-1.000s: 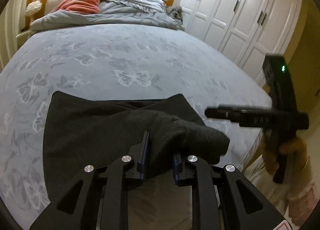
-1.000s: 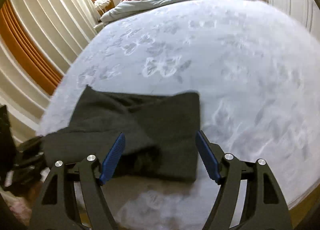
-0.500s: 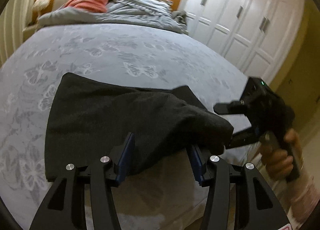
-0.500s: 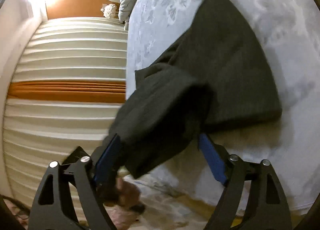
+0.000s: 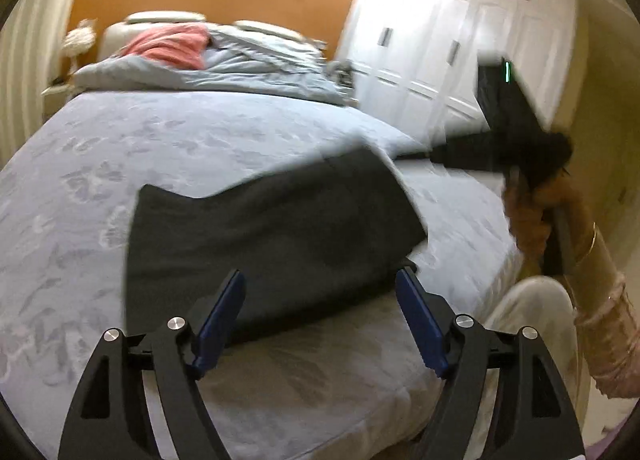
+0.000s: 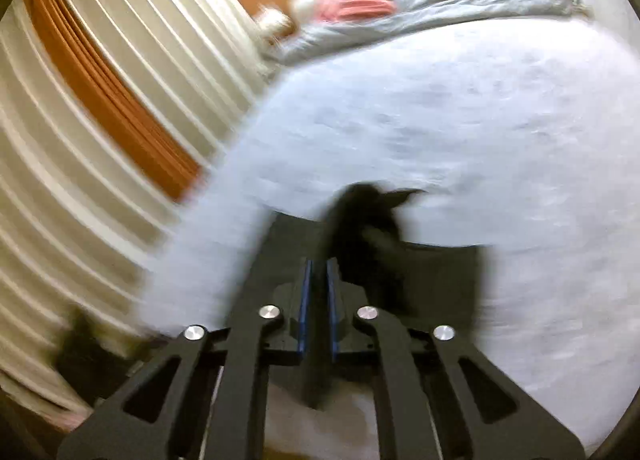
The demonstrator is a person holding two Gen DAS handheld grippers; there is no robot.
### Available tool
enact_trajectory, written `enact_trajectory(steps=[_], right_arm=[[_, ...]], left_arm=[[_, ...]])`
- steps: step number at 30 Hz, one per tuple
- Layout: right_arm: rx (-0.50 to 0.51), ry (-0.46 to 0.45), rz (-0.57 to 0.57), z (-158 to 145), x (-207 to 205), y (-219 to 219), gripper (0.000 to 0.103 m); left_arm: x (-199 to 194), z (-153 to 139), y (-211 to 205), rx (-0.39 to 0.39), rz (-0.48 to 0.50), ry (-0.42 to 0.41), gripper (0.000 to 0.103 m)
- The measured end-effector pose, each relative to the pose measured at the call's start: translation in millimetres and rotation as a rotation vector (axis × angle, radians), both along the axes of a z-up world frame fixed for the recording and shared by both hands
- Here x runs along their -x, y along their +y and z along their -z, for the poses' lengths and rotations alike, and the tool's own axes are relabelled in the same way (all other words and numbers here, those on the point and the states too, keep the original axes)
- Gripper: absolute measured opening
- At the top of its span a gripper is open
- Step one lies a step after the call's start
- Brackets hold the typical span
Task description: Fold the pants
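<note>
The dark grey pants point(image 5: 272, 232) lie folded on the grey butterfly-print bed point(image 5: 168, 140), near its front edge. My left gripper point(image 5: 320, 320) is open and empty, its blue pads point(image 5: 218, 318) just short of the pants' near edge. My right gripper point(image 6: 317, 296) is shut on a fold of the pants point(image 6: 368, 244), a dark bunch rising in front of the jaws; the view is blurred. In the left wrist view the right gripper point(image 5: 500, 140) is held up at the right, its fingers over the pants' far right corner.
A bunched grey duvet point(image 5: 240, 68) and a pink cloth point(image 5: 168, 46) lie at the head of the bed. White wardrobe doors point(image 5: 432, 44) stand to the right. Pleated curtains point(image 6: 80, 140) hang left of the bed. The person's arm point(image 5: 592, 292) is at the right.
My left gripper opened wide and let go of the pants, which now lie flatter. My right gripper swung round and shut on a fold of the pants.
</note>
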State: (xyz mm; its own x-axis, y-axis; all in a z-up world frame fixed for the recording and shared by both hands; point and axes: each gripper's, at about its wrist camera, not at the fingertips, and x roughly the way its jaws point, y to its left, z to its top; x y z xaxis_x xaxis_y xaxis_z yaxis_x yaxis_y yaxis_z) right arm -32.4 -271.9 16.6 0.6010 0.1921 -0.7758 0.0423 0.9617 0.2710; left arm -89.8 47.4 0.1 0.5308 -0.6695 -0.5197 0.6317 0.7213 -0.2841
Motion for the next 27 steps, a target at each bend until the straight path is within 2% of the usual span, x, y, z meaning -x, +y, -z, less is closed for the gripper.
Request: enact_trajectory(steps=[1, 2, 3, 5, 7, 8, 9, 11, 12, 13, 15, 16, 17, 19, 20, 21, 22, 23, 25, 27], right_arm=[[0.110, 0.055, 0.082, 15.1, -1.6, -9.2, 0.022], [0.165, 0.098, 0.127, 30.3, 0.8, -17.7, 0.022], [0.118, 0.103, 0.136, 37.5, 6.2, -23.6, 0.022], [-0.064, 0.087, 0.115, 45.2, 14.9, -26.8, 0.023], [-0.124, 0.090, 0.060, 48.1, 9.7, -11.0, 0.048], [-0.128, 0.091, 0.026, 49.7, 9.3, -4.3, 0.072], [-0.126, 0.098, -0.006, 53.5, 3.5, 6.6, 0.079], [-0.100, 0.141, -0.052, 70.6, -10.1, 25.6, 0.079], [-0.083, 0.161, -0.063, 80.2, -15.8, 32.8, 0.077], [-0.057, 0.189, -0.071, 93.7, -25.6, 41.2, 0.070], [-0.033, 0.195, -0.086, 100.4, -32.3, 46.9, 0.041], [-0.034, 0.163, -0.107, 86.4, -32.0, 49.4, 0.034], [-0.023, 0.116, -0.112, 71.9, -29.9, 49.4, 0.017], [-0.045, 0.036, -0.109, 40.5, -22.7, 38.7, 0.016], [-0.025, 0.042, -0.101, 40.3, -24.2, 35.0, 0.017], [0.040, 0.080, -0.089, 50.1, -30.1, 32.4, 0.023], [0.130, 0.158, -0.071, 69.0, -37.8, 30.0, 0.027], [0.159, 0.196, -0.054, 81.4, -36.3, 24.0, 0.033], [0.085, 0.166, 0.000, 77.6, -30.4, 10.2, 0.048], [0.082, 0.122, 0.046, 64.5, -20.5, 3.2, 0.081]], left_arm=[[-5.6, -0.5, 5.4, 0.008, -0.028, 0.014, 0.074], [-10.3, -0.6, 11.1, 0.020, -0.057, 0.026, 0.074], [-18.8, -0.9, 19.3, 0.035, -0.105, 0.047, 0.074], [-36.5, 1.6, 32.8, 0.046, -0.191, 0.095, 0.074], [-58.6, 6.6, 46.9, 0.064, -0.290, 0.158, 0.074], [-66.2, 7.6, 51.8, 0.081, -0.323, 0.184, 0.074], [-73.4, 8.2, 56.5, 0.100, -0.355, 0.205, 0.074], [-79.6, 5.3, 61.7, 0.125, -0.390, 0.205, 0.074], [-81.5, 2.4, 61.6, 0.128, -0.404, 0.192, 0.074], [-82.9, -0.5, 60.5, 0.128, -0.412, 0.177, 0.074], [-87.0, -3.1, 56.9, 0.119, -0.423, 0.162, 0.074], [-88.9, -3.4, 54.8, 0.116, -0.424, 0.159, 0.074], [-89.2, -2.9, 53.0, 0.114, -0.423, 0.159, 0.074], [-90.5, -1.1, 49.3, 0.111, -0.415, 0.169, 0.074], [-91.1, -0.1, 47.9, 0.108, -0.410, 0.174, 0.074], [-93.7, 4.0, 46.0, 0.101, -0.403, 0.194, 0.075], [-97.5, 11.0, 44.2, 0.088, -0.396, 0.229, 0.076], [-99.3, 17.3, 42.8, 0.071, -0.399, 0.259, 0.076], [-107.2, 35.6, 46.8, 0.023, -0.447, 0.339, 0.076], [-114.6, 55.1, 57.6, 0.035, -0.483, 0.442, 0.077]])
